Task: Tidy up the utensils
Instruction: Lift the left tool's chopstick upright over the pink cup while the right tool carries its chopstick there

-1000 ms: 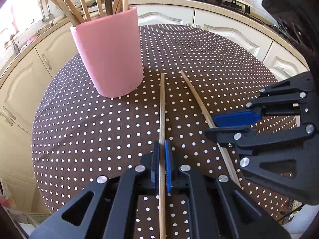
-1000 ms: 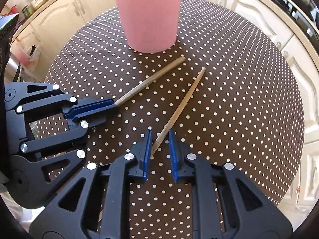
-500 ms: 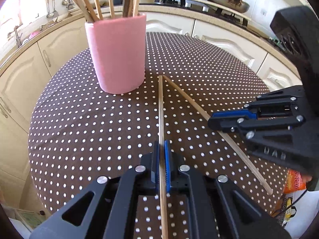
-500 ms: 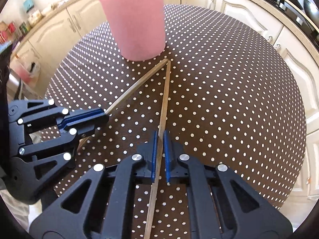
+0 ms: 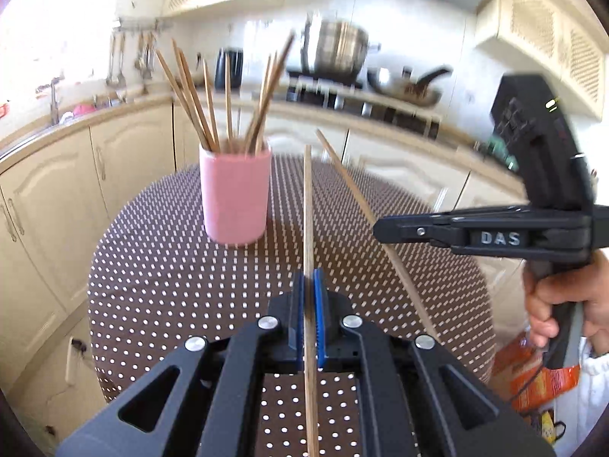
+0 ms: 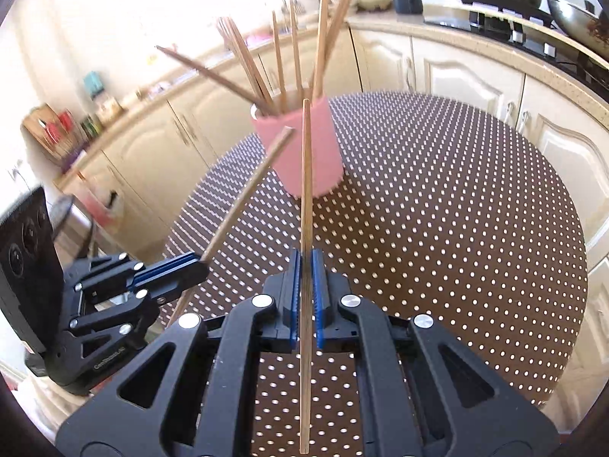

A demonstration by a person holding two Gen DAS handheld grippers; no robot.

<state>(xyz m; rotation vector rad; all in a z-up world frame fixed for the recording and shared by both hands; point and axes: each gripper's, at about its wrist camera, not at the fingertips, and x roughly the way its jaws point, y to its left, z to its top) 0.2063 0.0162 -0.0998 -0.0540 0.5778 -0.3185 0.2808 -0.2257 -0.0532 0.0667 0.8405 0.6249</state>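
Observation:
My left gripper [image 5: 308,278] is shut on a wooden chopstick [image 5: 307,209] that points ahead, lifted off the table. My right gripper [image 6: 305,262] is shut on a second chopstick [image 6: 305,175], also raised. Each gripper shows in the other's view: the right gripper [image 5: 380,230] with its chopstick [image 5: 354,194] at the right, the left gripper [image 6: 203,264] with its chopstick [image 6: 247,194] at the left. A pink cup [image 5: 236,194] [image 6: 300,152] holding several chopsticks stands upright at the far side of the table, ahead of both grippers.
The round table [image 5: 171,266] [image 6: 456,209] has a brown cloth with white dots. Cream kitchen cabinets [image 5: 49,198] curve around behind it. A hob with a pot [image 5: 335,49] and a pan [image 5: 407,83] lies at the back. A hand [image 5: 563,297] holds the right gripper's handle.
The right gripper closed on its chopstick. Both grippers then lifted their chopsticks off the table and tipped up, so the pink cup now looks farther and lower.

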